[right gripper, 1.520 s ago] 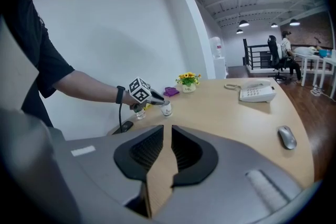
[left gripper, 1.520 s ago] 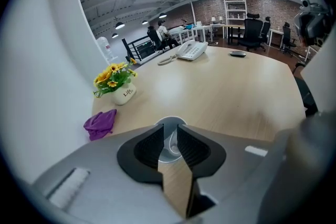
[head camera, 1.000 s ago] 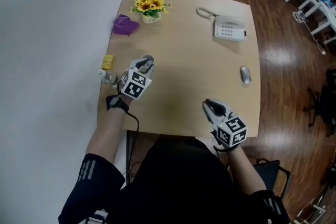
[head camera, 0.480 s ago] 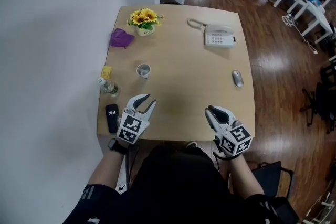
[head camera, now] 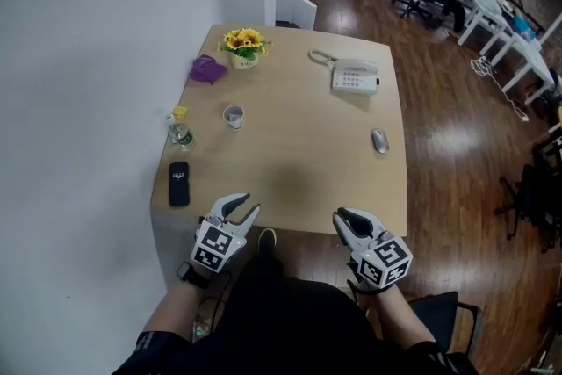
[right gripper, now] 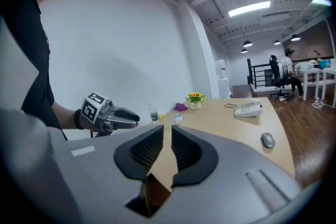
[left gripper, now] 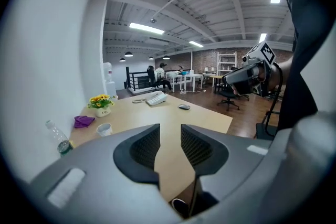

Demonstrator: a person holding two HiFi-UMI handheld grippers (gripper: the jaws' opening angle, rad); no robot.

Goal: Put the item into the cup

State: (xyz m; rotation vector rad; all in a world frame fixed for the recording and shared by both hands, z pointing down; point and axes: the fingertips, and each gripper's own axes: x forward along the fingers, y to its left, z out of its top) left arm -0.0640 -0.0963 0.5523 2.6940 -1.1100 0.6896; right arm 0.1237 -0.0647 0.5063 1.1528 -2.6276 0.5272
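While both grippers hang over the table's (head camera: 307,149) near edge, well apart from the cup (head camera: 233,115) at far left, they look parked (a guess). The left gripper (head camera: 247,204) has just been opening its jaws and the right gripper (head camera: 345,216) holds its slightly apart, both empty. Whether the cup holds the item is too small to tell.

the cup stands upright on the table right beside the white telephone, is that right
Not quite: the cup stands upright on the table, but near the bottle by the left edge, well apart from the white telephone. The head view shows it.
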